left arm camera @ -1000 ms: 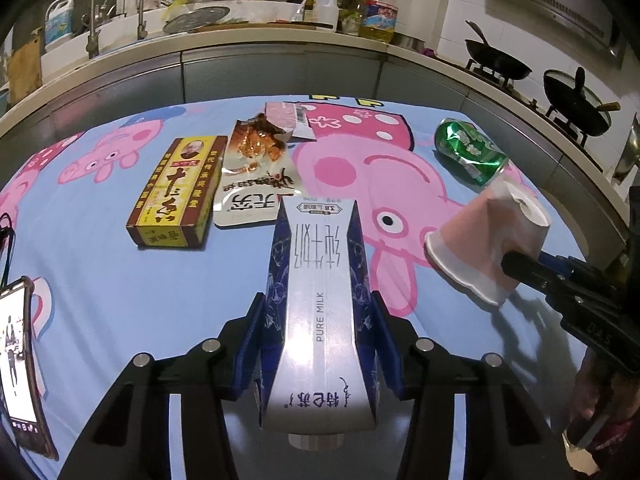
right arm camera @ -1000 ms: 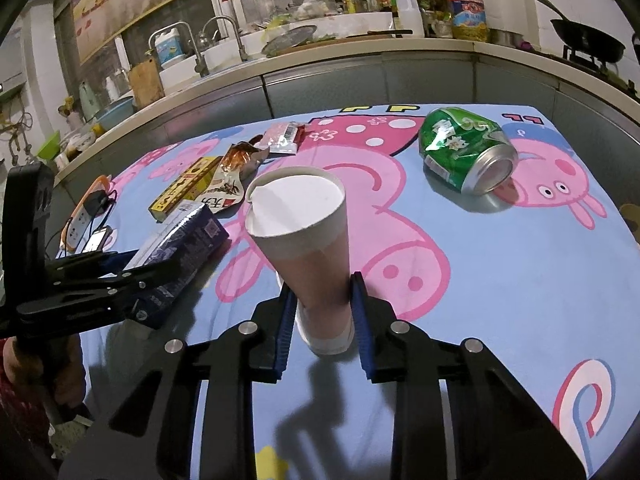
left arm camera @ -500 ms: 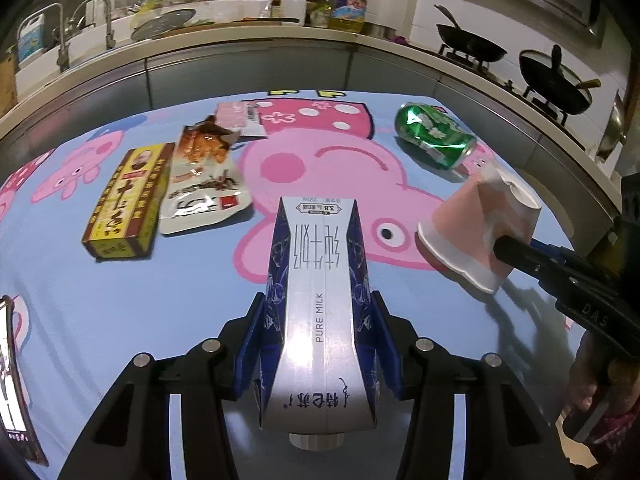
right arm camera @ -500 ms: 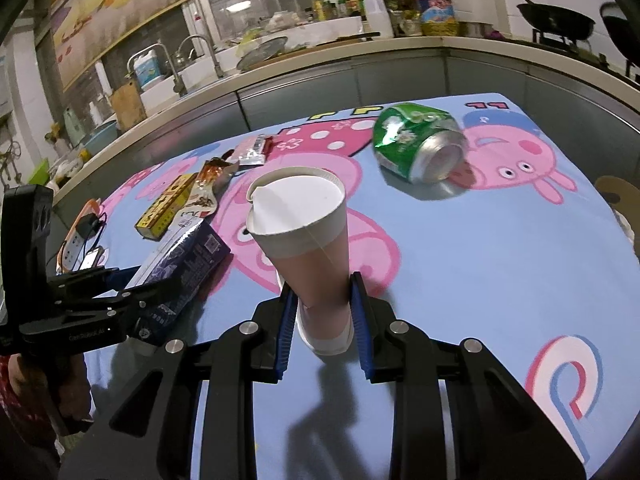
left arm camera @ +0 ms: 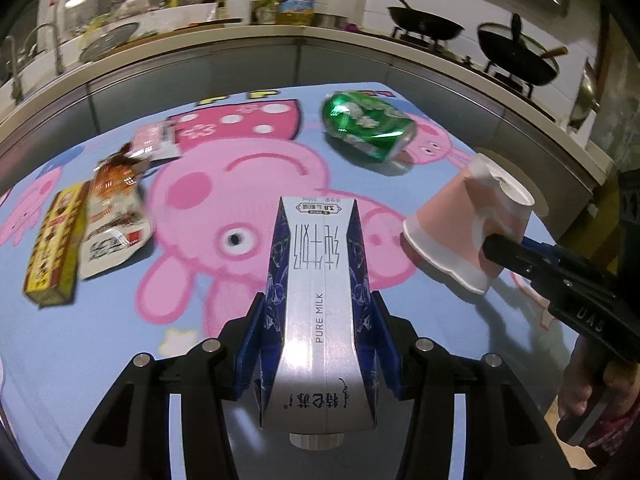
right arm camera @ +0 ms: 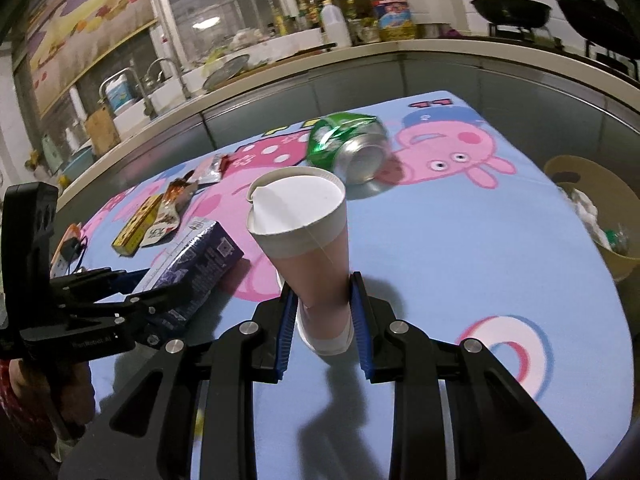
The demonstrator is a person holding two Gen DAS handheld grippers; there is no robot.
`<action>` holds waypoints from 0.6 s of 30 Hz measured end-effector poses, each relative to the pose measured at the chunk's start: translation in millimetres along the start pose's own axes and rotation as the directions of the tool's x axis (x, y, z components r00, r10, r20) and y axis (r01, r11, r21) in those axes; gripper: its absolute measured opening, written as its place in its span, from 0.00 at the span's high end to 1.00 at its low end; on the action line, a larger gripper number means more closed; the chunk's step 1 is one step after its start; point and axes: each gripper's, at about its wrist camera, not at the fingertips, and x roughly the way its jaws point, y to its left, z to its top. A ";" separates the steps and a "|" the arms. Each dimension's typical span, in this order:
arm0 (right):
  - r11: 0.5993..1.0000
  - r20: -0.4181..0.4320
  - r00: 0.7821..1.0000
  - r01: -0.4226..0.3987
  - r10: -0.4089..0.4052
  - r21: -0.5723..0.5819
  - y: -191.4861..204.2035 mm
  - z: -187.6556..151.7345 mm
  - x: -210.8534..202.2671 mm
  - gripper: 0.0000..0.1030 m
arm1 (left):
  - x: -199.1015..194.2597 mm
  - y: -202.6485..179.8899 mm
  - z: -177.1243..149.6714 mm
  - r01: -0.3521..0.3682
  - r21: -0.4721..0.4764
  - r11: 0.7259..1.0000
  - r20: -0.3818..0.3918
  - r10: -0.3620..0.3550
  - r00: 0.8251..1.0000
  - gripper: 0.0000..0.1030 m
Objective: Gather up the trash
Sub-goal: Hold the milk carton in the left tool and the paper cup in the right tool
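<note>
My left gripper (left arm camera: 318, 312) is shut on a blue and silver milk carton (left arm camera: 318, 280), held lengthwise above the table. That same carton (right arm camera: 200, 264) shows at the left of the right wrist view, with the left gripper (right arm camera: 160, 292) around it. A pink paper cup (right arm camera: 304, 236) stands mouth up in my right gripper (right arm camera: 322, 312), which is shut on its base. In the left wrist view the cup (left arm camera: 464, 224) hangs at the right, tilted. A crushed green can (left arm camera: 368, 128) lies on its side at the far end of the table.
A yellow box (left arm camera: 54, 244), a snack wrapper (left arm camera: 114, 216) and a small pink packet (left arm camera: 154, 142) lie at the left on the cartoon-pig tablecloth (left arm camera: 100, 320). A tan bin (right arm camera: 592, 216) holding trash stands past the table's right edge. A kitchen counter with pans runs behind.
Both grippers have swung to the right over the table with the carton and the cup still in them. The can and the table's right edge have come nearer; the bin has come into view.
</note>
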 end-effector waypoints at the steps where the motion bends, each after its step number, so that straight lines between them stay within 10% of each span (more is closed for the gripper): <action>1: 1.000 0.004 1.000 0.007 -0.007 0.008 -4.4 0.2 -1.9 0.75 | 2.7 -5.0 2.0 0.007 0.009 1.000 -0.003 -0.007 1.000 0.51; 18: 0.969 0.070 0.978 0.181 -0.195 0.168 -100.9 -4.8 -41.4 0.75 | 56.2 -112.3 49.0 0.157 0.178 0.972 -0.053 -0.149 0.987 0.51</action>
